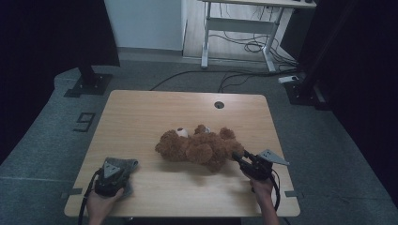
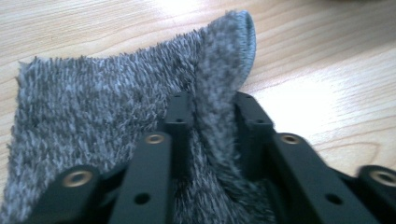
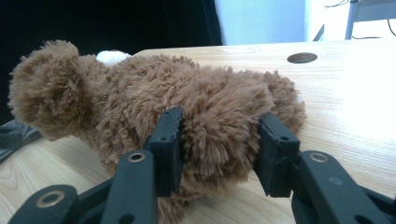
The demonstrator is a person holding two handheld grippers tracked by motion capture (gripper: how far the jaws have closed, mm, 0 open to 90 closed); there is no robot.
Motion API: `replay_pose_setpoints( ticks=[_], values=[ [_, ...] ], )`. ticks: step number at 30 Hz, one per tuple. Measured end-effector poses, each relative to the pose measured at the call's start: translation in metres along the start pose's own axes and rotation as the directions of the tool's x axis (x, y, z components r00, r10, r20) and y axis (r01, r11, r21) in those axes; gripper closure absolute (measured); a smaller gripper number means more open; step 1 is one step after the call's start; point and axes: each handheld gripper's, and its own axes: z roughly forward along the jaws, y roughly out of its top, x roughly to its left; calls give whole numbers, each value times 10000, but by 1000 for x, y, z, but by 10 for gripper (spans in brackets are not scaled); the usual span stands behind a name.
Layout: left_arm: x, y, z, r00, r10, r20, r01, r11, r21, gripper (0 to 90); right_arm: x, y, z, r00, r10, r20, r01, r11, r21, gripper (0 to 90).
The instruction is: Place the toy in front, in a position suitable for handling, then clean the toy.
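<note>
Clearly the work is split between two grips. The left gripper (image 2: 208,126) has its jaws pinching a raised fold of the fuzzy grey knitted cloth (image 2: 93,121); in the left gripper view the fold stands up between the two black pads, and the rest of the cloth spreads out flat ahead of and to the left of the jaws on the pale wooden table (image 2: 327,70). In the high view the same left gripper (image 1: 112,174) sits on top of the cloth (image 1: 126,164) near the table's near left corner.

The right gripper (image 3: 219,140) is pressed onto a limb of the brown plush teddy bear (image 3: 140,88), one pad on each side of the thick fur, so the jaws stand fairly wide yet clamp it. From this claw the bear's body stretches away ahead and to the left, with its head farthest off. In the high view the bear (image 1: 199,147) lies on its back across the middle of the table, long axis running left to right, its near end at the right gripper (image 1: 241,159).

The relation that matters, as I judge it: the bear lies well to the right of the cloth-holding claw, so the cloth must travel rightward along the bear's length while the right claw steadies it.
</note>
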Motion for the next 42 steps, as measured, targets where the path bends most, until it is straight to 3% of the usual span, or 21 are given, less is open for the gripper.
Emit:
replay_pose_setpoints(
  ticks=[14,22,32,35,42],
  values=[
    [10,1,-11,9972,-520,541,551,9969,-569,785,-1,-1,1,10000,33,-3,-33,9999,102,564],
    [11,8,-29,9952,-688,700,786,9859,-1476,783,-1,-1,1,10000,14,4,-14,9999,108,563],
    [-1,19,-46,9923,-429,1160,682,9724,-2233,781,-2,-1,1,10000,-4,-18,4,9999,129,566],
    [-6,23,-48,9882,-358,1490,720,9668,-2453,780,-2,-1,1,10000,1,-28,0,9999,139,566],
    [-19,28,-41,9849,-88,1727,492,9718,-2307,779,-2,-3,1,10000,28,-44,-27,9999,161,579]
  ],
)
